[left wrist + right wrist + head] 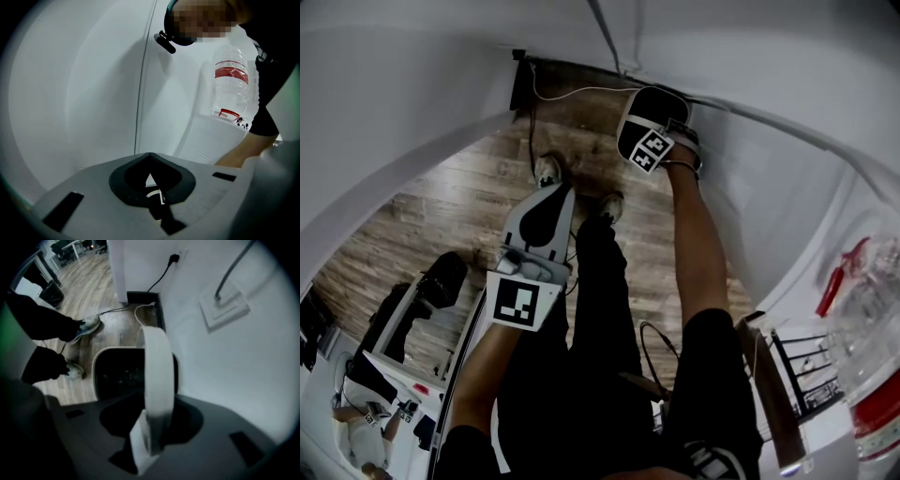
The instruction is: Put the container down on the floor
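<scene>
Container (95, 376) is sitting on the floor (89, 291) straight below the right gripper (149, 441), whose parted jaws are straddling its upright handle (157, 376); the left gripper (157, 197), jaws together, is hanging farther off.

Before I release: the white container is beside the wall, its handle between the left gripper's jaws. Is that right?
No: the handle runs between the jaws of the right gripper, not the left gripper, as the right gripper view shows. The white container is indeed beside the wall.
</scene>
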`<state>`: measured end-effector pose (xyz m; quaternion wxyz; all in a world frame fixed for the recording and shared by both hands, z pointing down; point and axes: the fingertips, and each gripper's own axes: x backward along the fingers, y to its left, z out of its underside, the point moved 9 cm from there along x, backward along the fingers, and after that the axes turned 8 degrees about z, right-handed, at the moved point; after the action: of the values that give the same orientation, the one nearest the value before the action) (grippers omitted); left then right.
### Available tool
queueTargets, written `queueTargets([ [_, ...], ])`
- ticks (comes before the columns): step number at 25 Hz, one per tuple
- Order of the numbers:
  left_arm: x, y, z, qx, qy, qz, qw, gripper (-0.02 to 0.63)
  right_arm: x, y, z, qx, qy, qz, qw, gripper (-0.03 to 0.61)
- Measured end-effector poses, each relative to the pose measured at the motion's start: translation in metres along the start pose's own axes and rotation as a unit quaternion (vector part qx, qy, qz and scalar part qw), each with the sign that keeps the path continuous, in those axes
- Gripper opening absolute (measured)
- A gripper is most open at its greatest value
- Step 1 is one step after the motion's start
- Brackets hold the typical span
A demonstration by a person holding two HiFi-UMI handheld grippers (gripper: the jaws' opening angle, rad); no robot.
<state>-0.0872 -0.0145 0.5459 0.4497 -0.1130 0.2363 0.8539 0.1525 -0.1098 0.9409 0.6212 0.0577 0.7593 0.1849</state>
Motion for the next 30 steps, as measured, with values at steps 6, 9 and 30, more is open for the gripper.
queueTargets([
  [6, -0.001, -0.003, -0.003, 0.001, -0.005, 0.002, 1.0, 0.026, 0.005, 0.0, 0.005, -0.007, 0.002, 0.008, 1.0, 0.171],
  [9, -0.001, -0.004, -0.006, 0.003, -0.005, 0.006, 1.0, 0.026, 0.011, -0.004, 0.005, -0.007, -0.005, 0.014, 1.0, 0.172],
  [30, 0.013, -0.008, -0.012, 0.002, -0.013, 0.025, 0.9996, 0.026, 0.036, 0.022, 0.026, 0.057, -0.006, 0.004, 0.998, 0.115],
])
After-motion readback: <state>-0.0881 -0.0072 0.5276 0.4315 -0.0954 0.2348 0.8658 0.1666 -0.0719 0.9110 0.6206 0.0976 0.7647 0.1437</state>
